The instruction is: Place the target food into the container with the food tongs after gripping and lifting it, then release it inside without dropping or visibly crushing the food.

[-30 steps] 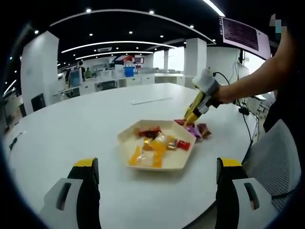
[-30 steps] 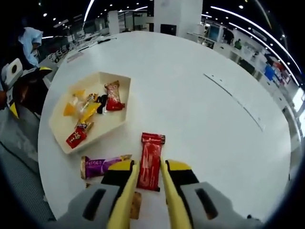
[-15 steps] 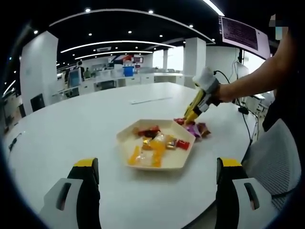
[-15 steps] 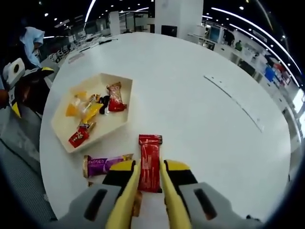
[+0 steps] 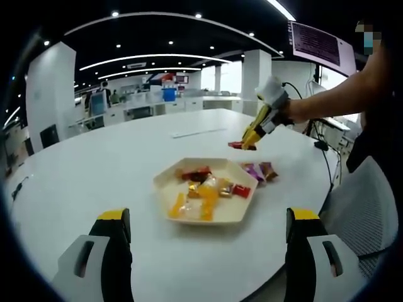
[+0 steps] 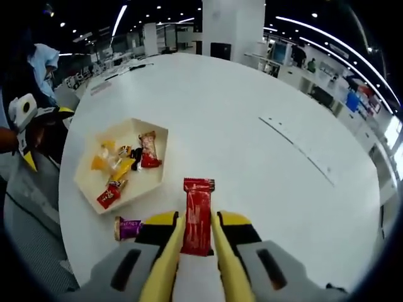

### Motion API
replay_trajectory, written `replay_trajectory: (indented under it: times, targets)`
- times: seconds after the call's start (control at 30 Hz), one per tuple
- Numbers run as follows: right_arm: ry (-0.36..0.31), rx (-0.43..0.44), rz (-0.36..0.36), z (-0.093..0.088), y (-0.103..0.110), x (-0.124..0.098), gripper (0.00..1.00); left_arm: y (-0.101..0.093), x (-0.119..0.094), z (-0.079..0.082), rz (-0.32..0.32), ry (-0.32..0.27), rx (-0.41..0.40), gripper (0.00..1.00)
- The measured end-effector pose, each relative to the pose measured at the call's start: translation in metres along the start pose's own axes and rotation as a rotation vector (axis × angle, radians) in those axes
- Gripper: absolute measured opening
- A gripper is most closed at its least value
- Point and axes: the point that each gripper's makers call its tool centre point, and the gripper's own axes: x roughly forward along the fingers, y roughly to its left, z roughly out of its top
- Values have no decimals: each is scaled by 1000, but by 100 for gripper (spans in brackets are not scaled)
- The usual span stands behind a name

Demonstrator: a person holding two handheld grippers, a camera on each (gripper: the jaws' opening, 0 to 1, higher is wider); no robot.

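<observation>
My right gripper [image 6: 197, 221] is shut on a red wrapped bar [image 6: 198, 195], held in the air above the white round table [image 6: 264, 176]. In the left gripper view the right gripper [image 5: 253, 134] hangs beyond the tray with the red bar [image 5: 237, 145] at its tip, a person's arm behind it. The cream hexagonal tray [image 6: 148, 128] holds several wrapped sweets, left of the bar. My left gripper [image 5: 208, 217] stands open, its jaws wide apart, near the tray [image 5: 165, 191].
A purple bar [image 6: 129, 226] lies on the table by the tray's near corner. In the left gripper view the purple bar [image 5: 254, 171] and a brown sweet [image 5: 268, 170] lie right of the tray. A grey chair [image 5: 359, 207] stands at the table's right edge.
My right gripper has risen off the table with the red bar between its jaws. The tray and the purple bar stay in place. The left gripper has not moved.
</observation>
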Motion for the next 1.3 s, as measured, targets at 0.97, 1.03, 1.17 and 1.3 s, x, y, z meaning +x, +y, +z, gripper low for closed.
replay_trajectory:
  times: [0.97,1.03,1.17,1.3]
  targets:
    - [-70,-78,53,54,34,-10,23,1,-1,4,2,-22,-4,100]
    - [-71,-90,59,59,38,-8,23,1,-1,3,3,-21,-4,100]
    - [-81,-107,75,70,46,-4,23,2,-2,4,5,-23,-3,100]
    - [-91,-132,97,83,60,1,23,2,-2,5,7,-26,-4,100]
